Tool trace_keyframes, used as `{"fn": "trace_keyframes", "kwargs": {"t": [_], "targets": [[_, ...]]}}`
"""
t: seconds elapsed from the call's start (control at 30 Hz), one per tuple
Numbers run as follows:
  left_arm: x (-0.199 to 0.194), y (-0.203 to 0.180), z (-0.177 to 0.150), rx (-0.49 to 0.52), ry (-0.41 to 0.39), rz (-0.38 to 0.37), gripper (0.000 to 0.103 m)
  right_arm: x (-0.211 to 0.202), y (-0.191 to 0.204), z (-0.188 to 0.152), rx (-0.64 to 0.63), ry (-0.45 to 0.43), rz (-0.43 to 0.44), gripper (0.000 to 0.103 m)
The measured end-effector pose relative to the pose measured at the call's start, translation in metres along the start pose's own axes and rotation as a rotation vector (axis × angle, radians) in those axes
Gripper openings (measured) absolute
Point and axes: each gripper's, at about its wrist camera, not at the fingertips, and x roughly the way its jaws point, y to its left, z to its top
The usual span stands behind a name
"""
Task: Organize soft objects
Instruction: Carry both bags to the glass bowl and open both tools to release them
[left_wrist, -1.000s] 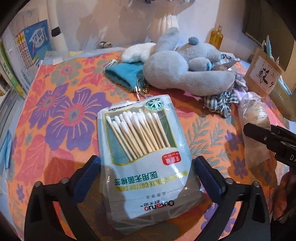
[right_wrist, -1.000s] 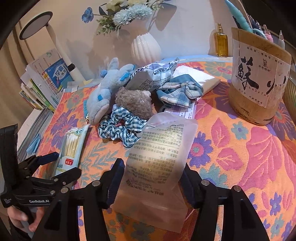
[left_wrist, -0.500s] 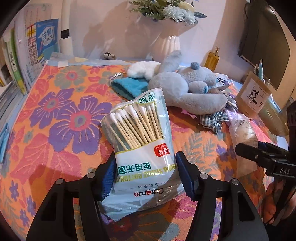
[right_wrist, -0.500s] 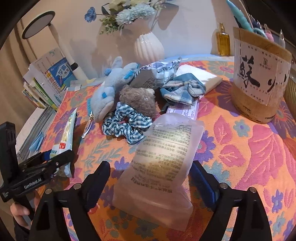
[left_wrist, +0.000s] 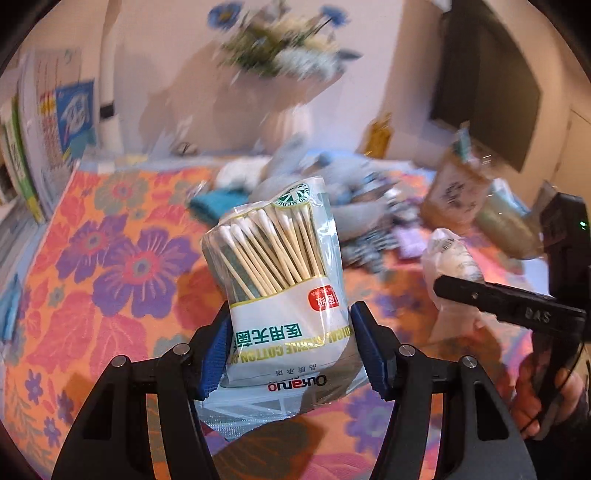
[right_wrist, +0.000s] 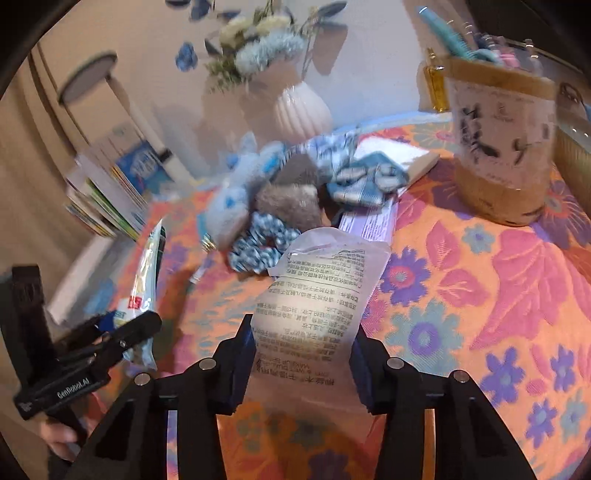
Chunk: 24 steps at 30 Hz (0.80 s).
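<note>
My left gripper (left_wrist: 290, 350) is shut on a white and green cotton swab pack (left_wrist: 280, 280) and holds it upright above the floral tablecloth (left_wrist: 110, 280). The pack also shows edge-on in the right wrist view (right_wrist: 146, 280), held in the left gripper (right_wrist: 110, 332). My right gripper (right_wrist: 301, 363) is shut on a frosted plastic pouch with printed text (right_wrist: 321, 295), lifted off the cloth. The pouch shows at the right of the left wrist view (left_wrist: 450, 258), in the right gripper (left_wrist: 480, 291). A grey plush toy (right_wrist: 232, 206), a checked scrunchie (right_wrist: 262, 240) and a brown fluffy item (right_wrist: 288, 203) lie behind.
A white vase with flowers (right_wrist: 299, 107) stands at the back. A bamboo pen holder (right_wrist: 502, 147) stands at the right. Books (right_wrist: 107, 192) are stacked at the left. A teal cloth (left_wrist: 218, 203) lies mid-table. The background is motion-blurred.
My left gripper has closed tighter on the swab pack and lifted it upright. My right gripper went from open around the pouch to shut on it and raised it.
</note>
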Motion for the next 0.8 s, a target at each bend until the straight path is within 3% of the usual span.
{"fn": "trace_keyframes", "kwargs": {"t": [0.2,0.4,0.63,0.8], "targets": [[-0.044,-0.049,0.033,0.091,-0.124,-0.046,0.060,-0.076,-0.007,0.018,0.040,-0.189,0.012,0.046],[-0.064,-0.102,0.062,0.151,-0.220,-0.107,0.060,-0.144,-0.023,0.023,0.081,-0.337,-0.033,0.046],[-0.060,-0.174,0.102,0.225,-0.282,-0.201,0.060,-0.218,-0.060,0.045,0.092,-0.488,-0.225,0.046],[-0.034,-0.238,0.135,0.288,-0.277,-0.270,0.060,-0.262,-0.107,0.059,0.210,-0.567,-0.360,0.046]]}}
